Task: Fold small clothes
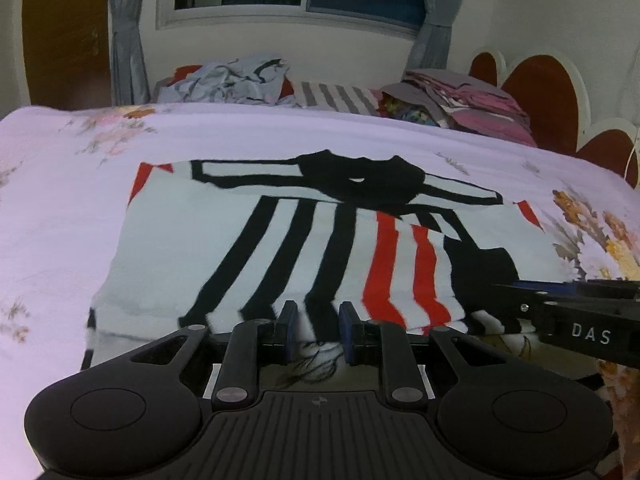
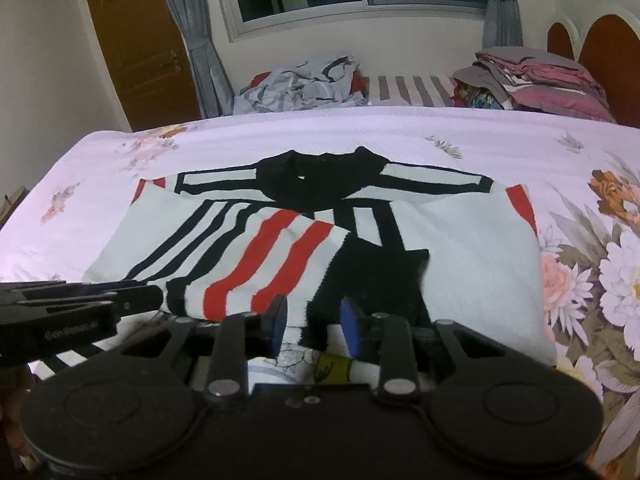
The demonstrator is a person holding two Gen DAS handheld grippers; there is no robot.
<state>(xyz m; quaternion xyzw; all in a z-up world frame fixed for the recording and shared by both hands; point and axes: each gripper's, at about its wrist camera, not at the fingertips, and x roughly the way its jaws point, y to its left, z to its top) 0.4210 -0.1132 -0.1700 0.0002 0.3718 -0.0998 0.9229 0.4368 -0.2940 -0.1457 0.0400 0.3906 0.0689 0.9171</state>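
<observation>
A small white sweater (image 1: 280,240) with black and red stripes and a black collar lies flat on the bed, collar away from me, sleeves folded in over the body; it also shows in the right wrist view (image 2: 460,248). My left gripper (image 1: 318,326) sits at the sweater's near hem, jaws a little apart with hem fabric between the blue pads; whether it grips is unclear. My right gripper (image 2: 314,326) is at the hem further right, jaws apart with fabric between them. Each gripper shows at the side of the other's view.
The bed has a lilac floral cover (image 1: 60,208). At the far edge lie a crumpled pale blue garment (image 1: 232,80), a striped cloth (image 1: 336,96) and a stack of folded clothes (image 1: 460,100). A headboard (image 1: 540,92) is at right, a window behind.
</observation>
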